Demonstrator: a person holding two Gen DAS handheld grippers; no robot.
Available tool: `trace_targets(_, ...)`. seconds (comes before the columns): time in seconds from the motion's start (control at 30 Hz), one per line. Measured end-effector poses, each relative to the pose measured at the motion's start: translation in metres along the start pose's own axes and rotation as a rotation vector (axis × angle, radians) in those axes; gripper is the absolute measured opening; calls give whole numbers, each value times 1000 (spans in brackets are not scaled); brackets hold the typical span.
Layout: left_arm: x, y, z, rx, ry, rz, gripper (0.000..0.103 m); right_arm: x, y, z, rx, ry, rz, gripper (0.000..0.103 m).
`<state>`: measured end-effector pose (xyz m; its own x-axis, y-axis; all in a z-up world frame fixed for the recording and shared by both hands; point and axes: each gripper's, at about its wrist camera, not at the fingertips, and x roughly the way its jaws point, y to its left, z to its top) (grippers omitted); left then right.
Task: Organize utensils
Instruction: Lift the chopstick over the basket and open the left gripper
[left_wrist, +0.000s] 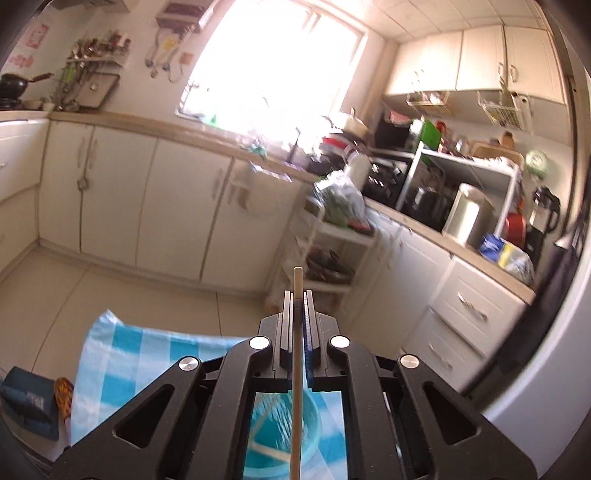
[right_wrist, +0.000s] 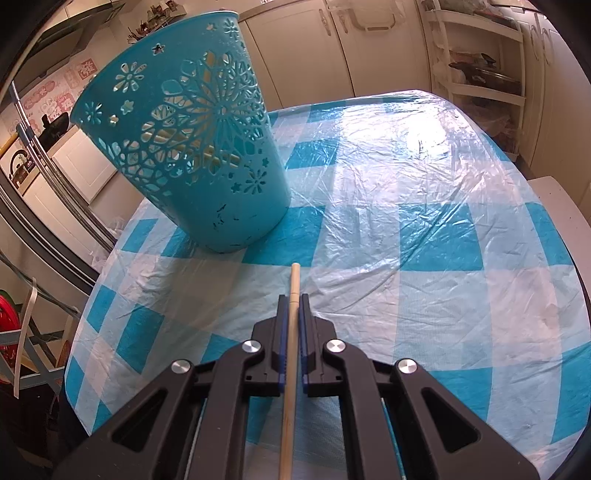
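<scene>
Now both tools grip wooden sticks nr perforated teal plastic basket.

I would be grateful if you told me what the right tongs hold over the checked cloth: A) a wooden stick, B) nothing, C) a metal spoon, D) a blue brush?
A: the right tongs are shut on a thin wooden stick, whose tip pokes out beyond them, short of the teal basket.
</scene>
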<state>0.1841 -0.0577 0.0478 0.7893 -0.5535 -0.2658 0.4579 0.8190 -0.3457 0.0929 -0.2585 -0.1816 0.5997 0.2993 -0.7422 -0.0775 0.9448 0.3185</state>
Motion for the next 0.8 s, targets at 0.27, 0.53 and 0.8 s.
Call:
trace_targets(0.27,36,17,10,-44,-95,103,5,0,0,-1,3,-1,4,5)
trace_targets(0.53,44,25,-6,-56,-129,146,5,0,0,0,5,-1,6,5)
trace_targets(0.8,43,34,-14,-74,-152,178,5,0,-1,0,6,-1,9,5)
